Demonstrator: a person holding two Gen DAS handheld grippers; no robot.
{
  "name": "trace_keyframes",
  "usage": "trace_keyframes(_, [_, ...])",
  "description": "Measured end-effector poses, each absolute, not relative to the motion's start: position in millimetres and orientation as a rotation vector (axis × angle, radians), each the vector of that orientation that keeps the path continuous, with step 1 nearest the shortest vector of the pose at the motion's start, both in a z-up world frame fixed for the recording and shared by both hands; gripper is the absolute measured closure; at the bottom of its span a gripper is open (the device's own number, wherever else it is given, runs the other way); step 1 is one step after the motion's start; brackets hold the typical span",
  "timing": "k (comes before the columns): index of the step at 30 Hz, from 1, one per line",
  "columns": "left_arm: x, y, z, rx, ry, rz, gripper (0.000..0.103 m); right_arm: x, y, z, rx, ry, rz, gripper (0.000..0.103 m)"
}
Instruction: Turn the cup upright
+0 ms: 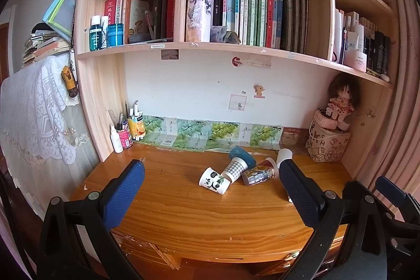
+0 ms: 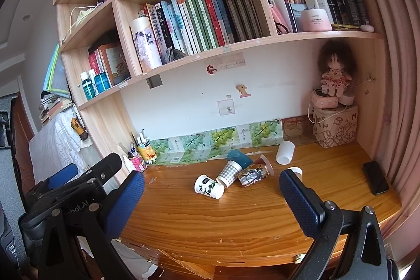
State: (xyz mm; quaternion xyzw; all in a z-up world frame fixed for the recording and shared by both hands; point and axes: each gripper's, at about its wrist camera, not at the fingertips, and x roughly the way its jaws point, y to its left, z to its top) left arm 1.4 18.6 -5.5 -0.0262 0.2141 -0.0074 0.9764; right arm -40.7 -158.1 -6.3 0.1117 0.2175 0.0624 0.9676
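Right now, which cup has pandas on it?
The white panda cup, lying on its side nearest the camera, left of the checked cup.

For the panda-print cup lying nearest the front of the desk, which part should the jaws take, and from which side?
Probably best to grip the panda cup across its side wall near mid-body, coming from above and in front. It lies on its side at the front left of the pile, its near flank free, while the checked cup sits close behind it. Both grippers are open and clear.
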Motion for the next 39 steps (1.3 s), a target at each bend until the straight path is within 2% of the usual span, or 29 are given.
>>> trace_keyframes(27, [70.7,88.2,-20.1,-0.079,0.512,-0.249,0.001,-9.9,-87.0,-13.5,0.252,0.453,-0.069,0.000])
trace_keyframes(39, [97.1,80.1,-31.5,-0.069,0.597,-0.399,0.001,-10.9,-78.5,-23.1,0.274,0.495,-0.218,0.000])
